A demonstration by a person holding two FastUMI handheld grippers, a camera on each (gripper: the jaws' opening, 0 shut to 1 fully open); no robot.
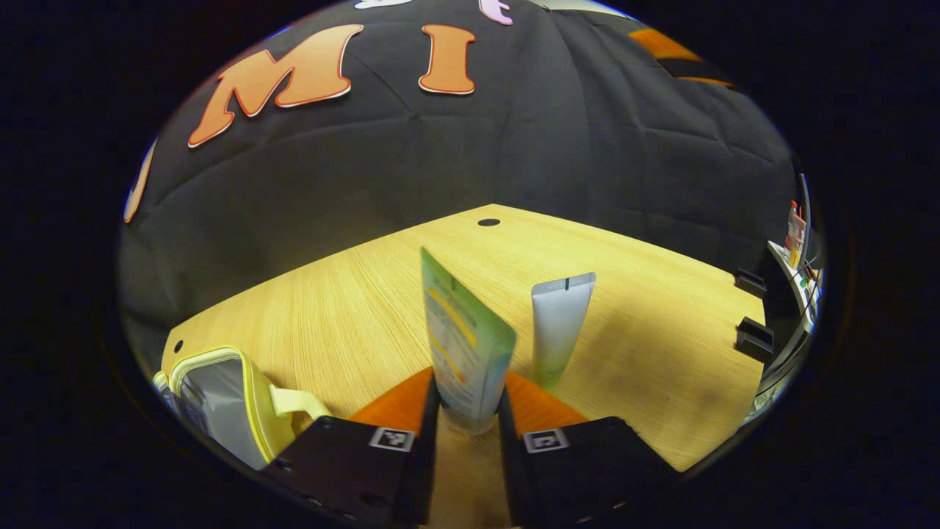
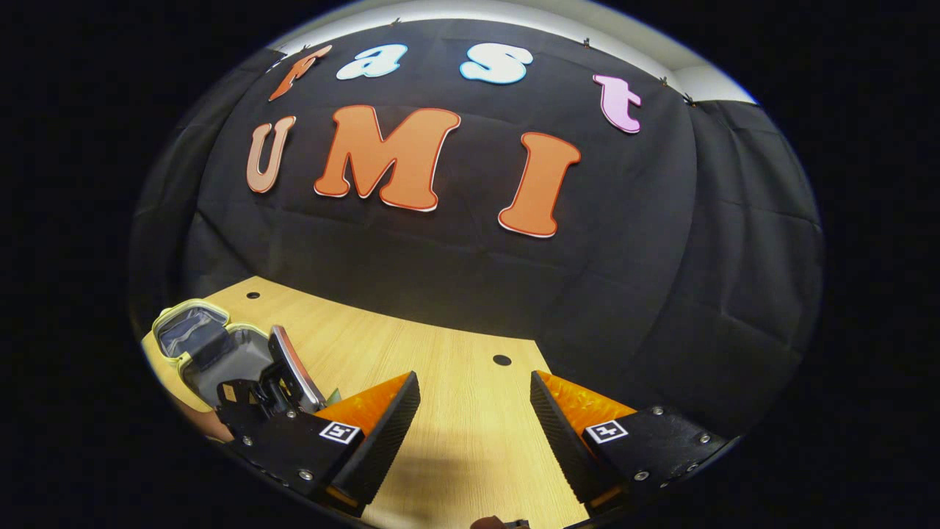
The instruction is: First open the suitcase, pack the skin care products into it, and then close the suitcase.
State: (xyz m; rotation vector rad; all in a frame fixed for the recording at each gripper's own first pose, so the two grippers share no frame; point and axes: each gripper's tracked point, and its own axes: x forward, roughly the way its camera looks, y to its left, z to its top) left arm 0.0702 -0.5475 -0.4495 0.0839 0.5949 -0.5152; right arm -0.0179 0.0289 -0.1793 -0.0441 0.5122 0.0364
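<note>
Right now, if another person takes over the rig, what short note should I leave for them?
Left gripper: shut on a green and white tube, held upright over the table.
Right gripper: open, holding nothing, above the table.
The yellow suitcase is open, at the table's left end.
A second, white tube stands on the table.
Done: suitcase opened, first tube picked up.
Left: put both tubes in the suitcase, then close it.

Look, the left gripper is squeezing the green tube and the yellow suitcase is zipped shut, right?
Not quite. The left gripper is squeezing the green tube, but the yellow suitcase is open, not zipped shut. The right gripper view shows its lid flipped back and the grey lining inside.
</note>
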